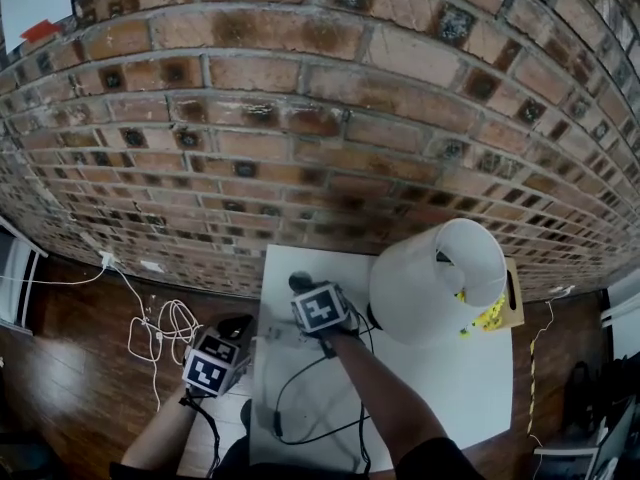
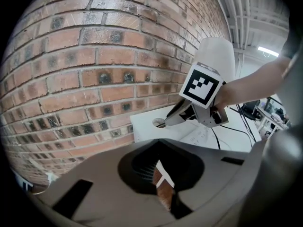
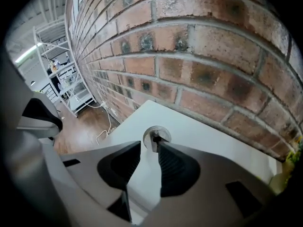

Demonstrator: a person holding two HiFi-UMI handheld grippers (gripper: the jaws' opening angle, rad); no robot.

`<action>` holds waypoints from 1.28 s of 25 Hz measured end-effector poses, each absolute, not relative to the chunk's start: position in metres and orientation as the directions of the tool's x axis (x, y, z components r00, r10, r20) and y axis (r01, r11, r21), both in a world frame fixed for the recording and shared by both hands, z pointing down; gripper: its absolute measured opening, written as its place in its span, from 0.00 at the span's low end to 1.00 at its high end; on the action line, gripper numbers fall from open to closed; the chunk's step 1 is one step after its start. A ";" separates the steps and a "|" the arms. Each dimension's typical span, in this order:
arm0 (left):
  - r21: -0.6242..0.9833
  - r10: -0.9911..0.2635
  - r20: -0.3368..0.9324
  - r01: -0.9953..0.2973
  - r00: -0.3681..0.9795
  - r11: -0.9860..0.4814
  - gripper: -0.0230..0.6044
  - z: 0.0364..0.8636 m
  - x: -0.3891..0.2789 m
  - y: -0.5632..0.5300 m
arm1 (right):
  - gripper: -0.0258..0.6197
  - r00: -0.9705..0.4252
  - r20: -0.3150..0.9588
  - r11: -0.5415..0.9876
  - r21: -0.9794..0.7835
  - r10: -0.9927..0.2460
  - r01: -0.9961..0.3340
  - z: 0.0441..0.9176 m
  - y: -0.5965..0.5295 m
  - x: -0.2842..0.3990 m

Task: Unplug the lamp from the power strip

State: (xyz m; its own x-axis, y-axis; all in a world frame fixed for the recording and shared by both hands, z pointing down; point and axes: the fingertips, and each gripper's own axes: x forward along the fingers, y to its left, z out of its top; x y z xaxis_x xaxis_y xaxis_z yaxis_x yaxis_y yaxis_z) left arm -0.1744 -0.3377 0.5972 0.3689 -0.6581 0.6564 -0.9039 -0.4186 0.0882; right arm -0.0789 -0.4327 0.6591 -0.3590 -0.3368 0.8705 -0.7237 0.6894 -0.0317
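Hovering low over the white rectangular table (image 1: 470,388), the right gripper (image 3: 150,148) points steeply down with its jaws partway apart, a narrow wedge of gap between the ribbed dark pads (image 3: 176,164). Nothing sits in that gap. Through it show the bare tabletop and a round metal-rimmed cable hole (image 3: 156,137) cut into the table near the red-brown brick wall (image 3: 189,56).

In the left gripper view, a flat white power strip (image 2: 196,134) lies on the table just beneath the right gripper's body, behind its tips, and the jaws do not touch it. The tall white lamp with a smooth drum shade (image 1: 435,283) stands on the same table just right of that gripper, close to the wall. A thin black cable (image 1: 277,403) loops across the tabletop below the right forearm (image 1: 385,398). No view shows whether its plug is seated in the strip.

The left gripper (image 2: 160,144) is held off the table's left edge, lower in the head view, aimed towards the right gripper. Its jaws are drawn together at the tips and hold nothing; only a thin slit behind them lets a sliver of brick show.

Loose white cords (image 1: 160,336) lie coiled on the dark wooden floor (image 1: 60,378) left of the table, and small yellow items (image 1: 490,315) sit by the lamp's far side.
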 end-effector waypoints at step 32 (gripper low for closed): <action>0.020 -0.722 0.586 -0.897 0.368 -0.441 0.05 0.529 -0.154 -0.314 | 0.16 -0.695 0.596 0.742 -0.232 -0.402 -0.628 0.527 -0.384 -0.119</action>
